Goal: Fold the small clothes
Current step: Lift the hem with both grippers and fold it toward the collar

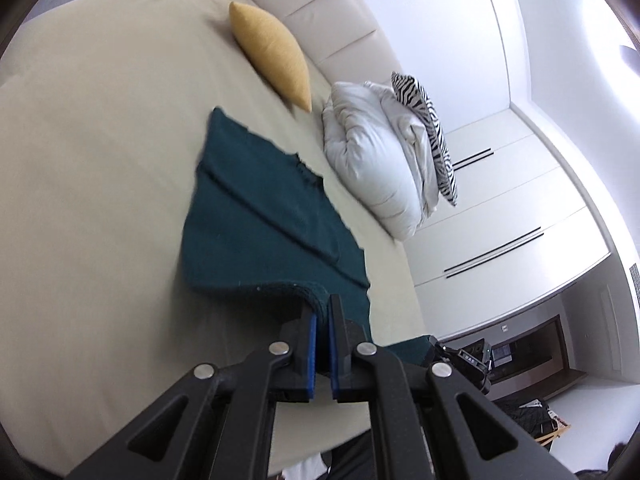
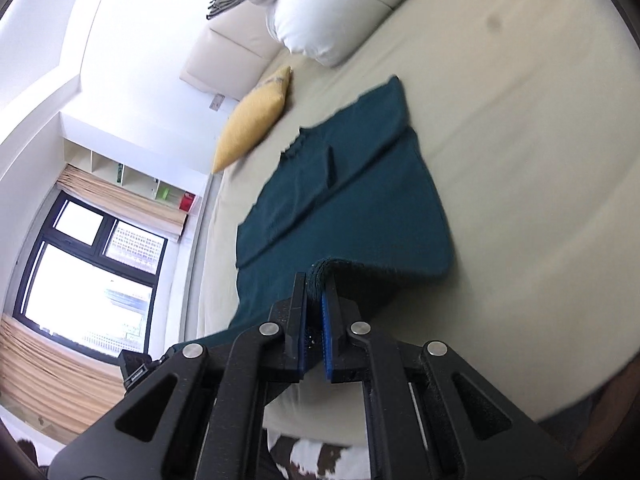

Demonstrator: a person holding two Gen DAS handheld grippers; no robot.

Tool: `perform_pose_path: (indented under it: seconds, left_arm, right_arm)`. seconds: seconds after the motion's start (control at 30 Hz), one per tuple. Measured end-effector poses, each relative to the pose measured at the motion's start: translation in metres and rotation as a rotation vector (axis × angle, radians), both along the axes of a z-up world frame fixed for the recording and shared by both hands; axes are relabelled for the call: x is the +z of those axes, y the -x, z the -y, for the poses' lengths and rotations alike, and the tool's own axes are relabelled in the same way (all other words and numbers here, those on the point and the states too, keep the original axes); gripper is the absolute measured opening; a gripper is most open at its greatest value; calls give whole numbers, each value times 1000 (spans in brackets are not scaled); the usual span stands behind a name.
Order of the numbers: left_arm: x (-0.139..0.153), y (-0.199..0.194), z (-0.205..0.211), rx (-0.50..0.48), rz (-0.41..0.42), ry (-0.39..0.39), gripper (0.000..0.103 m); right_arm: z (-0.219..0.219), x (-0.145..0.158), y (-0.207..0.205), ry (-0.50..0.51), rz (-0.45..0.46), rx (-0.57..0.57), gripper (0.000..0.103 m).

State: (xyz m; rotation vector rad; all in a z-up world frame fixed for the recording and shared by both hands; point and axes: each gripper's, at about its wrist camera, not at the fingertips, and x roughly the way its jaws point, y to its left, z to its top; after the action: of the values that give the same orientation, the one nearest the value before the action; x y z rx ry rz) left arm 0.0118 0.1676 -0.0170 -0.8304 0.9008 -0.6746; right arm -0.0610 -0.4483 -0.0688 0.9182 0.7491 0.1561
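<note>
- Teal knit garment [image 1: 256,216] lies flat on the cream bed [image 1: 100,160], apparently folded lengthwise, near edge lifted.
- Left gripper [image 1: 322,312] pinches that edge.
- Right gripper [image 2: 316,280] is clamped on it too.

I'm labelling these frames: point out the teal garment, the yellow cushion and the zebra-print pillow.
teal garment [image 1: 260,216], left wrist view, middle of the flat fabric.
yellow cushion [image 1: 272,52], left wrist view, centre of its face.
zebra-print pillow [image 1: 434,132], left wrist view, its striped edge.
</note>
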Motion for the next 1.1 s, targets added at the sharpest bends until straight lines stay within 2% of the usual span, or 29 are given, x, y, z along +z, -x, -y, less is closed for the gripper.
perform_pose_path:
  seconds: [0.23,0.43,0.63,0.8,1.1]
  left_arm:
    - [6,-81,15,38,7,-9,5]
    - [-6,-146,20,74,-22,-9,5]
    - [-28,-209,29,104,-60,-39,5]
    - [-41,-254,45,115,-75,-86,5]
    - [-68,-314,60,132,-116,-153,6]
  right_arm:
    - [14,22,-86,61,16,-40,5]
    - [29,25,-161,102,9,-81,5]
    - [47,10,-231,140,-12,-133,5]
    - [54,-16,-287,183,-70,-152,5]
    - [69,-50,-351,231,-137,-172,7]
